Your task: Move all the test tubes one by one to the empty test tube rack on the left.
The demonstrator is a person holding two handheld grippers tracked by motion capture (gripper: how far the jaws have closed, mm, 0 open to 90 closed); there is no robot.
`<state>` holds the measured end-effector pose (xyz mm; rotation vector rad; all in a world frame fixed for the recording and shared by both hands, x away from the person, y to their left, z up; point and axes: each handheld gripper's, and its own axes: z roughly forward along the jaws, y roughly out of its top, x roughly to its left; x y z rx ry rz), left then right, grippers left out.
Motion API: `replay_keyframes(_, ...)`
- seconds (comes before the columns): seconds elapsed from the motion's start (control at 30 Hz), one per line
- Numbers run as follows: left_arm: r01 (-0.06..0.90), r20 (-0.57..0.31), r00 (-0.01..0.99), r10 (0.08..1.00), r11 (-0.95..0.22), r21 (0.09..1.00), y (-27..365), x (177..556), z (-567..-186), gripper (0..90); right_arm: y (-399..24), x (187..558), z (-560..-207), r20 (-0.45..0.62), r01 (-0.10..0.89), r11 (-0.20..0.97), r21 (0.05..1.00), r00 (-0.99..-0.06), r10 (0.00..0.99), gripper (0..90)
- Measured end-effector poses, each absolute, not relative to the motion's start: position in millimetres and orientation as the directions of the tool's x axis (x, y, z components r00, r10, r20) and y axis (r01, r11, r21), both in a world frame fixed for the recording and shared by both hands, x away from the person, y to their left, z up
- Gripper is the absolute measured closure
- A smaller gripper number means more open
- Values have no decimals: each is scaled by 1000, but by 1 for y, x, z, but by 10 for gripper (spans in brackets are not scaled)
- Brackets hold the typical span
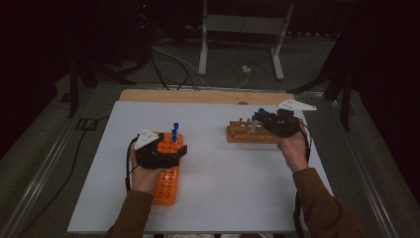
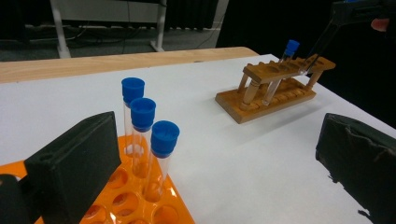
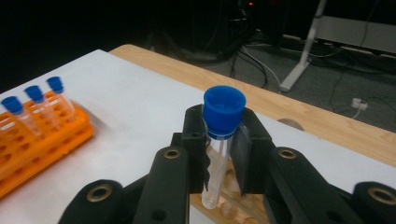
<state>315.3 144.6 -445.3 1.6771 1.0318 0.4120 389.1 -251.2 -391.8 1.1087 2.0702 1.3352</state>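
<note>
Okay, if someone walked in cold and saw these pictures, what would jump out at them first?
Probably the blue-capped test tube clamped in the right gripper, just above the wooden rack at the table's far right. Next, the bright orange rack at the near left, with three blue-capped tubes standing in it and the left gripper over it.

We count four blue-capped test tubes in all: three stand in the orange rack (image 2: pixel 140 205), namely the first tube (image 2: pixel 132 116), the second tube (image 2: pixel 141 135) and the third tube (image 2: pixel 161 158), and a fourth tube (image 3: pixel 221 140) is at the wooden rack (image 2: pixel 271 91). We see two racks, two grippers and one white counter (image 1: pixel 223 163).
</note>
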Motion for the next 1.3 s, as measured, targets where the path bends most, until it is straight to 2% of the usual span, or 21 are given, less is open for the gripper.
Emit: replay_keyframes(1.3,392,-191,602,776,-79,916,133,311,-441,8,-163,358,-396,97,353,292,889,-768,634,770)
